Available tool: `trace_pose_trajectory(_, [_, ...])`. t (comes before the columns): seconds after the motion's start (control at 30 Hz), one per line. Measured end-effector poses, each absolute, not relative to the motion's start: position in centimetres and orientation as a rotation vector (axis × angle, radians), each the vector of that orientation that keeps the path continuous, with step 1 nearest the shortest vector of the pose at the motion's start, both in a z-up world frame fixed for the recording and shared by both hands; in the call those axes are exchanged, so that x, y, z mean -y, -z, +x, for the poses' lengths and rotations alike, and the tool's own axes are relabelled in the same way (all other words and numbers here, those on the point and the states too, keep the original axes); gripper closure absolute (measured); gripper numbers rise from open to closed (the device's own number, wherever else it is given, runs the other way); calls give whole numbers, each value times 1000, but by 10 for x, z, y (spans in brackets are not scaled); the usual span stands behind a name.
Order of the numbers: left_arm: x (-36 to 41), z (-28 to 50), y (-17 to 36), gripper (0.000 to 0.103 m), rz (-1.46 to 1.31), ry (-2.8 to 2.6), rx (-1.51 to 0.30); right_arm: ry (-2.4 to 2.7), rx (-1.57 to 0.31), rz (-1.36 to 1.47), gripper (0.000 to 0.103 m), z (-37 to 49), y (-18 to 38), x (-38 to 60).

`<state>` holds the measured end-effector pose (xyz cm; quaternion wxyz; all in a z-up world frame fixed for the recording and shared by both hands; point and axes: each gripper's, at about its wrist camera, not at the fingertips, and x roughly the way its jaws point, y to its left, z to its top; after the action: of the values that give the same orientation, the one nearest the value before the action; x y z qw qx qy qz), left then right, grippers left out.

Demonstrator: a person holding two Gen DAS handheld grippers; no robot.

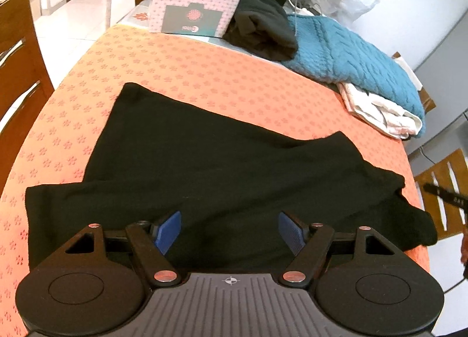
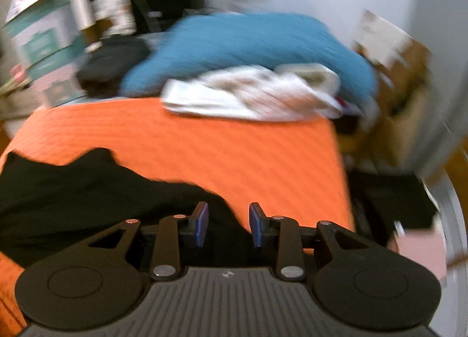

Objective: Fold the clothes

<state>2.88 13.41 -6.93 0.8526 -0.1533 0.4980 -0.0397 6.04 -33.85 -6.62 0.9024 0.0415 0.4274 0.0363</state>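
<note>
A black garment [image 1: 222, 173] lies spread flat on the orange patterned tablecloth [image 1: 204, 70]. My left gripper [image 1: 229, 230] hovers over the garment's near edge, open wide, with nothing between its blue pads [image 1: 166, 231]. In the blurred right wrist view, the same black garment [image 2: 87, 199] fills the lower left. My right gripper [image 2: 228, 224] is open above the garment's right corner where it meets the orange cloth [image 2: 234, 149], holding nothing.
At the far end sit a blue knitted sweater [image 1: 351, 56], a white crumpled cloth [image 1: 380, 111], a folded dark garment [image 1: 260, 27] and stacked teal-and-pink boxes [image 1: 196, 0]. Wooden chairs [image 1: 17, 68] stand left, and another wooden chair [image 1: 444, 187] stands right of the table.
</note>
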Motion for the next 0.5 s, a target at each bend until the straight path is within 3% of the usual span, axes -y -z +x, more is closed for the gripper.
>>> trace_pose_trajectory(0.2, [-122,36,76,27,-312,124,-1097,111,-895,247,67,21,86,388])
trace_pose_trajectory(0.5, [-106,41,77,27,-289,165,-1120,264,-850,570,51,-12,121,440])
